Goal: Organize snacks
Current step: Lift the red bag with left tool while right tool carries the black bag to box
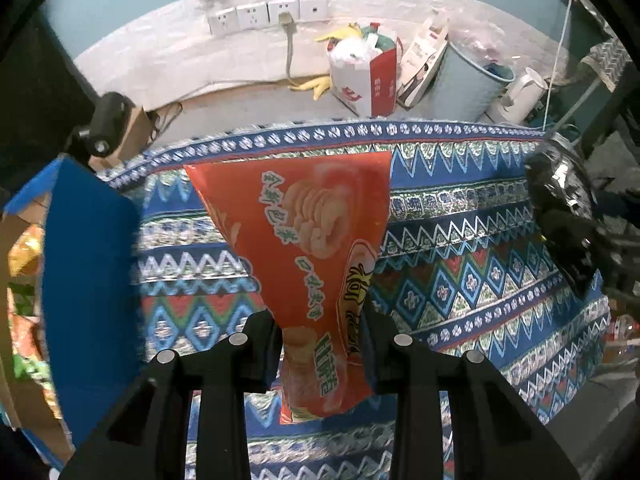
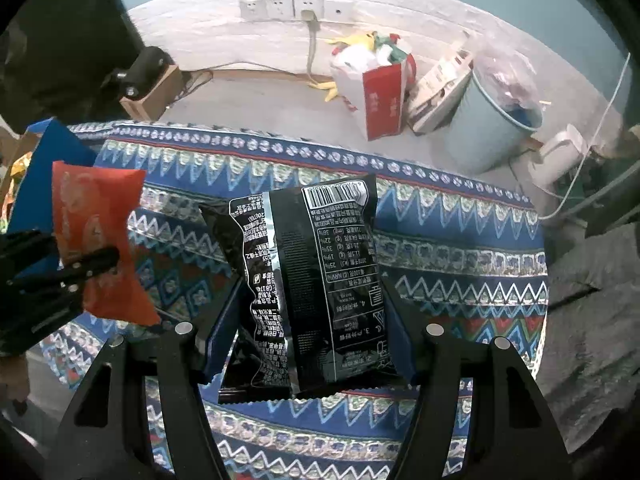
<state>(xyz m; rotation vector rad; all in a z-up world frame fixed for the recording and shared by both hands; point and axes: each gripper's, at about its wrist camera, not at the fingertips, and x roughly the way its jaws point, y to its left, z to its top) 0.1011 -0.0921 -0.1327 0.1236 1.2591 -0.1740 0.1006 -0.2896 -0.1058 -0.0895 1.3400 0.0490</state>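
Jaws of the left gripper [image 1: 322,344] are closed on the lower part of an orange snack bag [image 1: 308,256], which we see held above the patterned cloth [image 1: 480,264] on the tabletop, its printed front toward the left wrist camera. Jaws of the right gripper [image 2: 312,320] are closed on a black snack bag [image 2: 316,276], also held over the cloth; the right wrist view shows its back, with barcode and nutrition table.

The right wrist view alone shows the orange bag from outside: it appears at the left edge, clamped by the left gripper, in front of a blue box [image 2: 44,172]. The left wrist view alone shows the open side of that blue box [image 1: 88,280] at its left edge, with further coloured packets inside; we cannot tell what they are. At its right edge we see a dark shiny shape, blurred, which we cannot identify.

Beyond the tabletop, both views show the floor with a red-and-white bag [image 1: 366,80] full of refuse, a pale blue bin [image 1: 468,84] beside it, and a row of wall sockets [image 1: 266,14] with one plug inserted. A white kettle [image 1: 520,94] stands right of the bin.
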